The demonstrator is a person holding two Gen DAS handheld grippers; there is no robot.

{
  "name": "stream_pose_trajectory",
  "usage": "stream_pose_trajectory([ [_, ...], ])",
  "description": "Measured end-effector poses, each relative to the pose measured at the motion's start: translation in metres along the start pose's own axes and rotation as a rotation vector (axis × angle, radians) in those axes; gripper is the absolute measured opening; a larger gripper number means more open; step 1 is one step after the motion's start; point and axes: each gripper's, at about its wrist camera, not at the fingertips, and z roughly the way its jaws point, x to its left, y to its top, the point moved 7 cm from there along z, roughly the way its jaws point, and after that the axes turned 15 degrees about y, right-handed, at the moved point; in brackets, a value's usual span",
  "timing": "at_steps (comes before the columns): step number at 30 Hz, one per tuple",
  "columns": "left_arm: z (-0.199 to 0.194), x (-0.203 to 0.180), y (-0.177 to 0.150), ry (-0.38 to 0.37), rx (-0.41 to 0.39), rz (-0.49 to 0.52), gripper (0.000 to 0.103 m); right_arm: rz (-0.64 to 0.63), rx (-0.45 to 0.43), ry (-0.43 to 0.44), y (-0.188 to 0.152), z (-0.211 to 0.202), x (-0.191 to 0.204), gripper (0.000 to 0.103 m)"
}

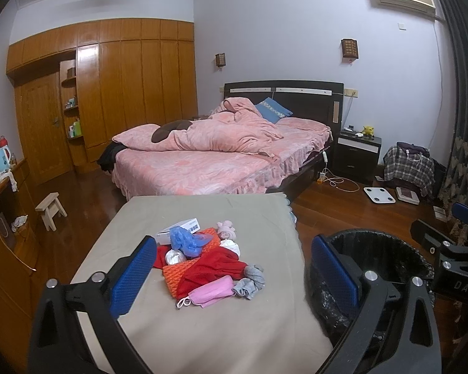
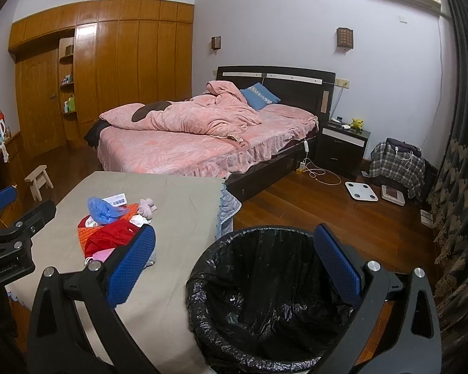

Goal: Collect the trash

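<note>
A pile lies on the beige-covered table (image 1: pixel 202 327): a pink face mask (image 1: pixel 210 293), a blue plastic wrap (image 1: pixel 184 239), crumpled white tissue (image 1: pixel 175 257), red cloth (image 1: pixel 215 269), an orange knit piece (image 1: pixel 174 275), grey socks (image 1: pixel 249 282), a white box (image 1: pixel 179 227) and a pink soft toy (image 1: pixel 226 229). A bin with a black liner (image 2: pixel 265 296) stands at the table's right edge. My left gripper (image 1: pixel 234 272) is open and empty, above the table just short of the pile. My right gripper (image 2: pixel 234 261) is open and empty over the bin.
A bed with pink bedding (image 1: pixel 202 159) stands beyond the table. A small wooden stool (image 1: pixel 50 210) is on the floor at left, by a wooden cabinet (image 1: pixel 3 233). A white scale (image 1: pixel 376 194), cables and a plaid-covered heap (image 1: pixel 408 165) lie on the floor at right.
</note>
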Motion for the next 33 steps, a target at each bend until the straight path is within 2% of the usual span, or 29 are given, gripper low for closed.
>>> stream_pose_trajectory([
  [33, 0.0052, 0.0055, -0.0022, 0.010, 0.005, -0.001, 0.097, 0.000, 0.008, 0.001, 0.0002, 0.0030, 0.0026, 0.098],
])
